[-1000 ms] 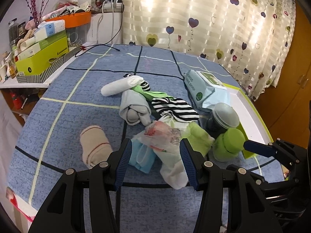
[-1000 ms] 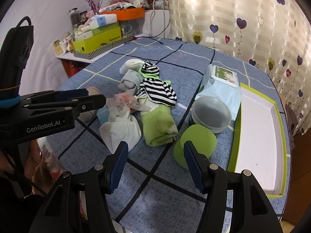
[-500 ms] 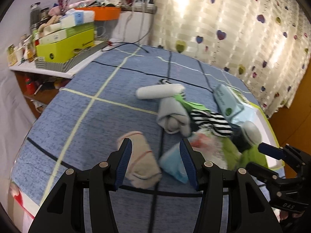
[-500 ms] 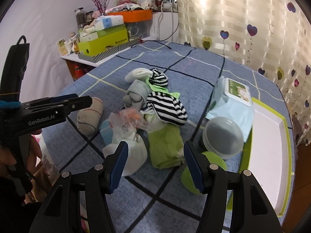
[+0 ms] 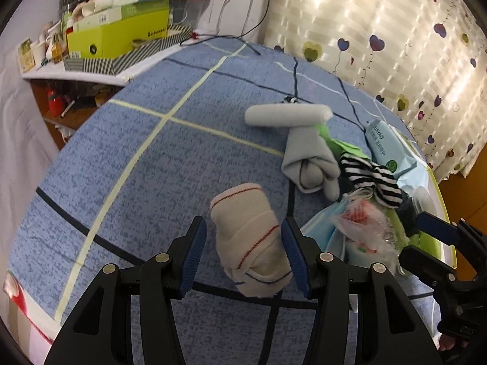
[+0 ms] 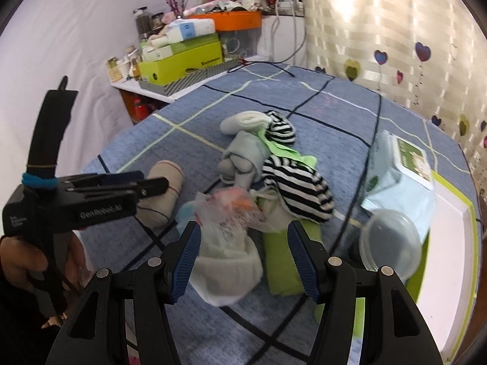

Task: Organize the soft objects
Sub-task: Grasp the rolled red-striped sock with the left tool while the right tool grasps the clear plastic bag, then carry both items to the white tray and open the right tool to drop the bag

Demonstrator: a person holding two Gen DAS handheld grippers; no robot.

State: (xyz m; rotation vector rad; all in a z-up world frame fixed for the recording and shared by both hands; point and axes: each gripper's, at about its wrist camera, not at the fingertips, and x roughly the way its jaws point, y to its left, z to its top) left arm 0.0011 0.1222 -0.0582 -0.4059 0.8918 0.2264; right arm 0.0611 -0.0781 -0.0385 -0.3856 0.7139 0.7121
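So we've swung left onto the beige sock roll (image 5: pixel 254 237)

left gripper (image 5: pixel 243 251) now open around it, nothing gripped; right gripper (image 6: pixel 243 257) open, pile at 12 o'clock; pickup next, probably

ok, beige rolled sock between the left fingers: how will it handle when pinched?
The beige rolled sock looks soft and bundled, so it should squash under the open left gripper rather than slip. Probably light. Its rounded shape may roll if nudged, and the loose end could unwrap.

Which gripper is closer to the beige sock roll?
Left. The left gripper has its open jaws around the beige sock roll; the right gripper hovers over the pile beside it.
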